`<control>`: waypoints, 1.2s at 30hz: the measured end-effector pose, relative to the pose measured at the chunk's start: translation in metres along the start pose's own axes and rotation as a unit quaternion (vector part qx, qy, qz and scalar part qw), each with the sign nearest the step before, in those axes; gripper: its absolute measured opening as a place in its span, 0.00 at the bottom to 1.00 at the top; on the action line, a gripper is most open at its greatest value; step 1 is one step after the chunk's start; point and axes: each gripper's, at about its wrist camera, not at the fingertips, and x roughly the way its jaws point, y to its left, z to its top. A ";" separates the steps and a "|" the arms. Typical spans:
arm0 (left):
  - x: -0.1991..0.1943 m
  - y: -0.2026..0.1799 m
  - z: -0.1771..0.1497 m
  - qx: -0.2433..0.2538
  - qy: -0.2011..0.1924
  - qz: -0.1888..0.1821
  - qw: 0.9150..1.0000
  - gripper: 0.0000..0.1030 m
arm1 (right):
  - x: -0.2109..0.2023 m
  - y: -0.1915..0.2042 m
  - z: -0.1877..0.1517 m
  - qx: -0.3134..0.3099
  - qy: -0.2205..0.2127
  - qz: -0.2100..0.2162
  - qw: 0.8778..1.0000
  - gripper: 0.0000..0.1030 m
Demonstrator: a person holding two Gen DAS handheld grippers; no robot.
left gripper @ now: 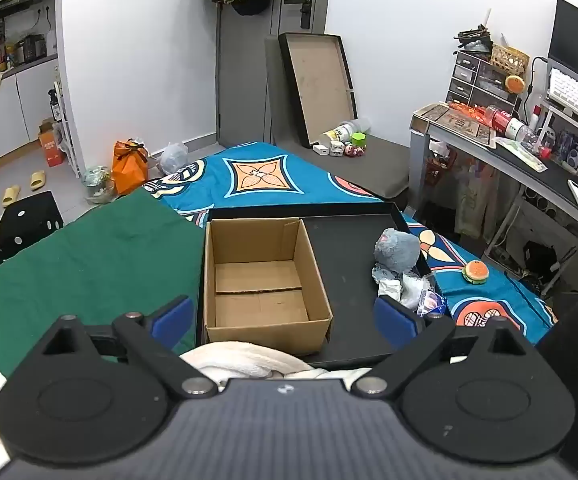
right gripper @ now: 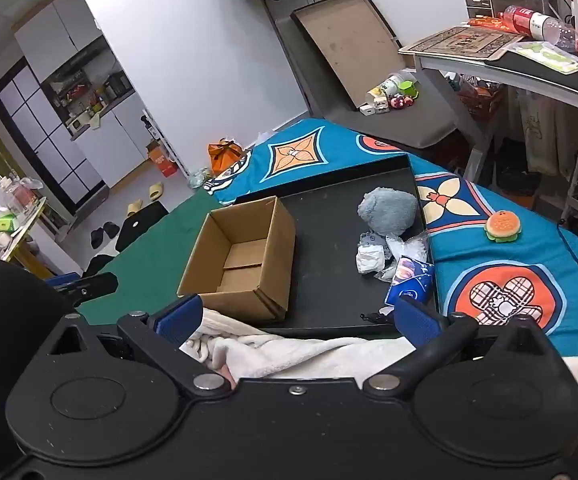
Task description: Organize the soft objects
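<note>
An empty cardboard box (left gripper: 263,276) (right gripper: 241,256) stands in the left part of a black tray (left gripper: 349,264) (right gripper: 329,240) on the bed. At the tray's right edge sits a grey plush (left gripper: 397,250) (right gripper: 387,212), with crumpled wrappers (left gripper: 393,286) (right gripper: 373,258) and a blue packet (right gripper: 409,280) in front of it. A burger plush (left gripper: 476,272) (right gripper: 504,226) lies on the blue sheet to the right of the tray. A white fluffy cloth (left gripper: 245,360) (right gripper: 297,352) is bunched at the tray's near edge, under both grippers. My left gripper (left gripper: 285,320) and right gripper (right gripper: 297,318) are open, and their pads touch nothing.
A green cloth (left gripper: 89,264) covers the bed left of the tray and a blue patterned sheet (left gripper: 265,176) covers the far and right sides. A cluttered desk (left gripper: 529,152) stands at the right. A black dice-shaped block (left gripper: 29,224) and floor items sit beyond the bed's left edge.
</note>
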 end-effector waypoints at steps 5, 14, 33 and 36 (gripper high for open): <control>0.000 0.002 0.001 -0.001 0.009 0.001 1.000 0.94 | 0.000 -0.004 0.001 -0.001 0.003 -0.006 1.000 1.00; -0.002 -0.002 0.000 0.005 0.009 -0.003 1.000 0.93 | -0.002 0.002 0.006 -0.012 0.006 -0.014 1.000 1.00; 0.006 -0.007 0.006 0.021 0.013 -0.017 1.000 0.93 | 0.006 0.012 0.013 -0.035 0.019 -0.013 0.999 1.00; 0.006 -0.008 0.006 0.021 0.013 -0.015 1.000 0.93 | 0.005 0.012 0.013 -0.033 0.019 -0.014 0.999 1.00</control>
